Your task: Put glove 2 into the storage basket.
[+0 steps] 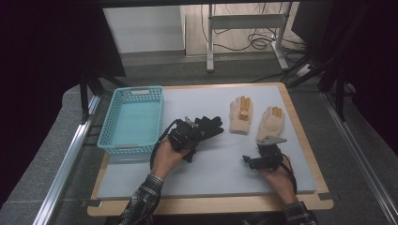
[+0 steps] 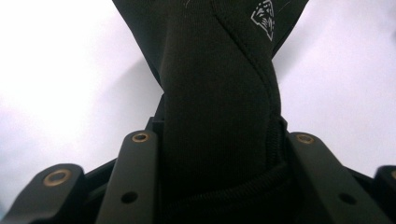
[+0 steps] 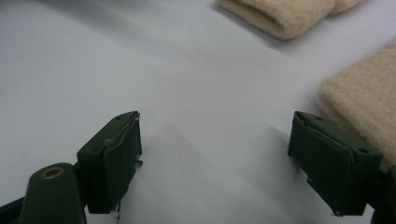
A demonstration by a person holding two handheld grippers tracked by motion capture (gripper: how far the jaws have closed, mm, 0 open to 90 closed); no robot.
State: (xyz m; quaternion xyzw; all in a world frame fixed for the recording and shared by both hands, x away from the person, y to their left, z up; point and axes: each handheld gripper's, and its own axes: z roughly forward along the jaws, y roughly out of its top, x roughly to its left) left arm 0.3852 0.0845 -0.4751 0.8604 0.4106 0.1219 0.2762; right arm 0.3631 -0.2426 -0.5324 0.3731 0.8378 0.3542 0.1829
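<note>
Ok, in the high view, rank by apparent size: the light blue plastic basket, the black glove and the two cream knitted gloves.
1. Light blue plastic basket, clearly largest.
2. Two cream knitted gloves, left one and right one: they look alike, so no ranking between them.
Black glove: partly hidden by the left gripper holding it, so its place is unsure.

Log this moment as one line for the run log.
left gripper: shut on black glove | right gripper: open, nothing held | two cream gloves: on mat | basket: left

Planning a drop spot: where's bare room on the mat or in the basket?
The basket looks empty inside. The mat is bare along its near edge and between the two tools. It is crowded at the far right, where two cream gloves lie beside the black glove.
</note>
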